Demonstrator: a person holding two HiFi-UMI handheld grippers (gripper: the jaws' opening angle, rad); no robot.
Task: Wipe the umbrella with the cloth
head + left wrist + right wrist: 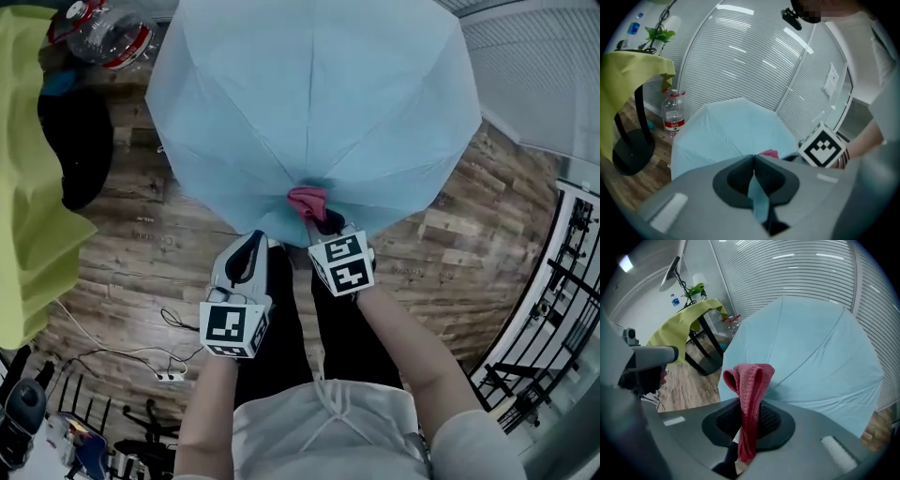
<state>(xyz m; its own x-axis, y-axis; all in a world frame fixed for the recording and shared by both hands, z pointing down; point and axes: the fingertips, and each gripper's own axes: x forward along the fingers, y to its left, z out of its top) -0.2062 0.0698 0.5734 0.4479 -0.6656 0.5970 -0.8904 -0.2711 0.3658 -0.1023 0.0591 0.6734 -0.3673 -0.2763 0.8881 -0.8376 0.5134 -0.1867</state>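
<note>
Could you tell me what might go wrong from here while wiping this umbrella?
1. The left gripper pinches only a thin fold at the edge of the umbrella; wiping pressure could pull it free.
2. The cloth is bunched into a narrow strip in the right gripper, so it may wipe poorly or slip out.
3. The water bottle stands close beside the umbrella and might get knocked over.

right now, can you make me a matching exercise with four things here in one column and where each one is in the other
1 cloth
2 umbrella
3 bottle
4 yellow fabric

a standing on the floor
b pinched by the left gripper
c draped over a chair
d clamped in the right gripper

Pairs: 1-d, 2-b, 3-a, 4-c
</note>
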